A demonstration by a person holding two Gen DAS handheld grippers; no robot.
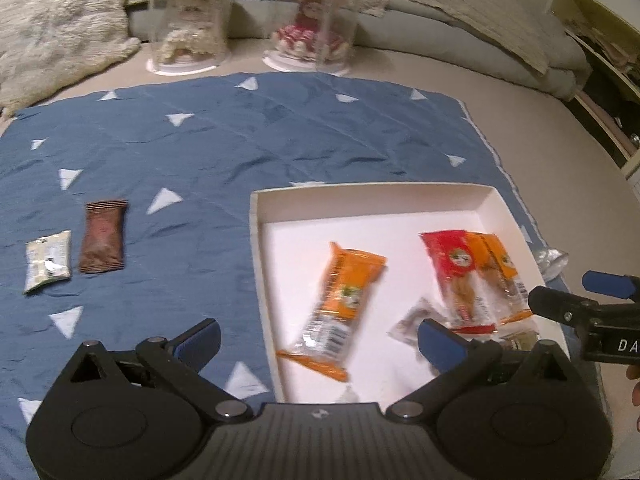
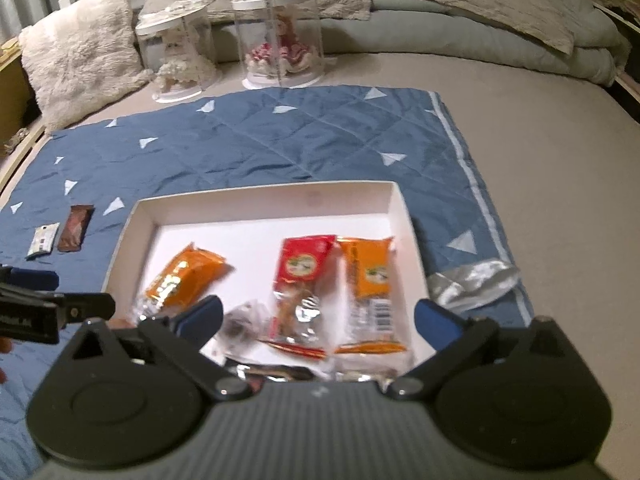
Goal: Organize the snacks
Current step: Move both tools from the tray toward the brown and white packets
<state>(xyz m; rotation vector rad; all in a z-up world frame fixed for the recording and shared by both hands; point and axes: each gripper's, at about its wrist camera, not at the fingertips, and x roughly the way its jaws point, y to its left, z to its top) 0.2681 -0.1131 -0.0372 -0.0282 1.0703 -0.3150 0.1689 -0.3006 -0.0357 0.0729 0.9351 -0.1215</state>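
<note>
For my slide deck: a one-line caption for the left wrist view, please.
Open left gripper above a white tray of snack packets; two packets remain on the blue quilt.

A box (image 2: 394, 200) sits on a quilt (image 2: 280, 144) on the bed (image 2: 540, 120), snack packets (image 2: 300, 280) inside. Two packets (image 1: 102, 236) lie left of it; two jars (image 2: 276, 40) stand behind

The quilt (image 2: 280, 140) is blue with scattered white triangles and a pale stripe along one edge. The box (image 2: 260, 196) is white. In it lie two orange packets (image 2: 188, 276) and a red one (image 2: 300, 272) with a round pale emblem. On the quilt a brown packet (image 1: 103, 236) lies beside a whitish one (image 1: 47, 260) with dark print. A crumpled silver wrapper (image 2: 472, 284) shows too. The gripper fingers (image 1: 200, 340) are black with blue pads. The fluffy pillow (image 2: 80, 52) looks cream, perhaps off-white.
</note>
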